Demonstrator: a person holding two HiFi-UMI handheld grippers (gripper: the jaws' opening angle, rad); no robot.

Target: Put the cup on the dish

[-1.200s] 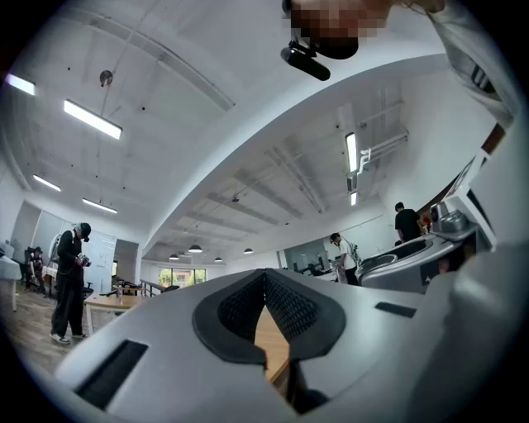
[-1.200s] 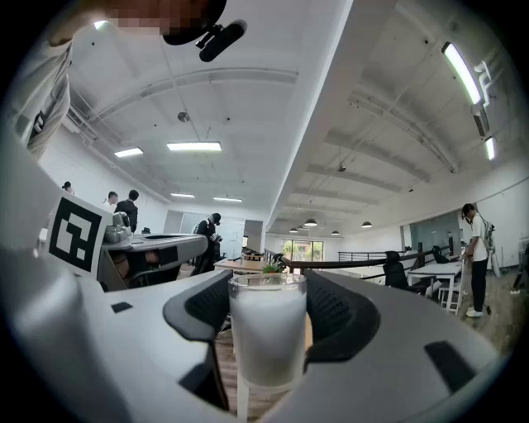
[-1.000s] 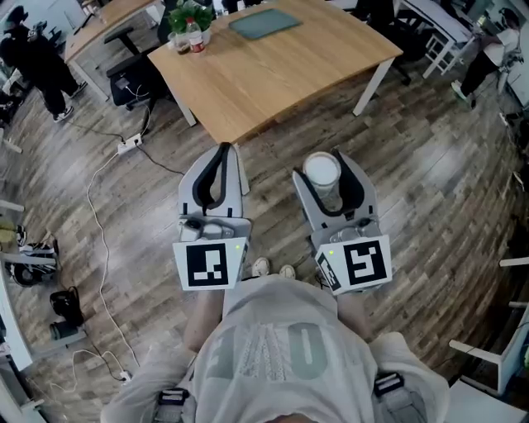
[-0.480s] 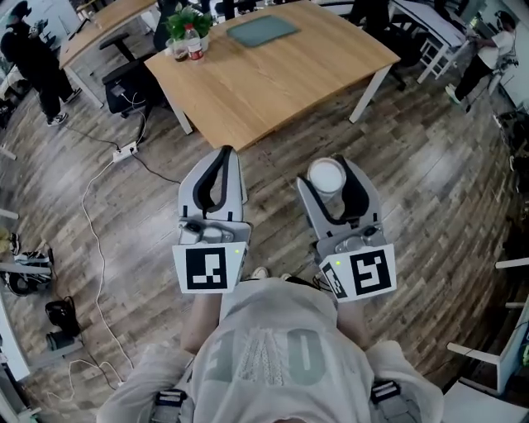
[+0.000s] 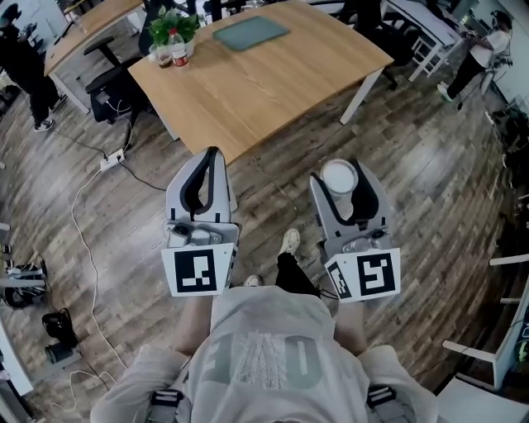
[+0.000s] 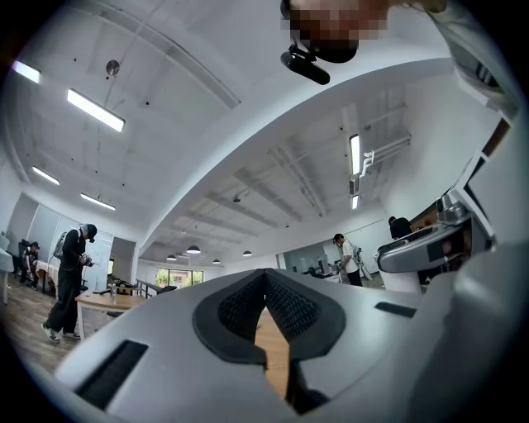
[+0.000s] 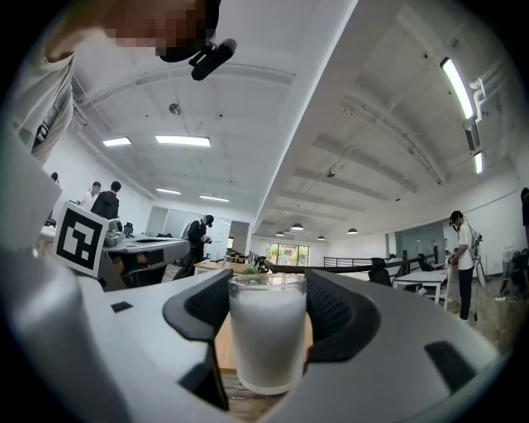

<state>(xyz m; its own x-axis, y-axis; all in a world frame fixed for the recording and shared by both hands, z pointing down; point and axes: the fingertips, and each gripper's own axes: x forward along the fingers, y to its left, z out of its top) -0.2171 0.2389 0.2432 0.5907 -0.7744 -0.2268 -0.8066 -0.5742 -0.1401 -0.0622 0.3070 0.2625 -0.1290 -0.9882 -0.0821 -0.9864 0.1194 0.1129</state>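
Right gripper view: cup between jaws.

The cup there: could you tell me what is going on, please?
A person holds two grippers. The right gripper holds an upright white cup; the left gripper is shut and empty. The teal dish lies on the table ahead, so the cup is not yet placed.

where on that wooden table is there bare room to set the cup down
The near half of the table, from the teal tray down to the near edge and across to the right corner, is bare wood. The far left corner is crowded with a plant and bottles.
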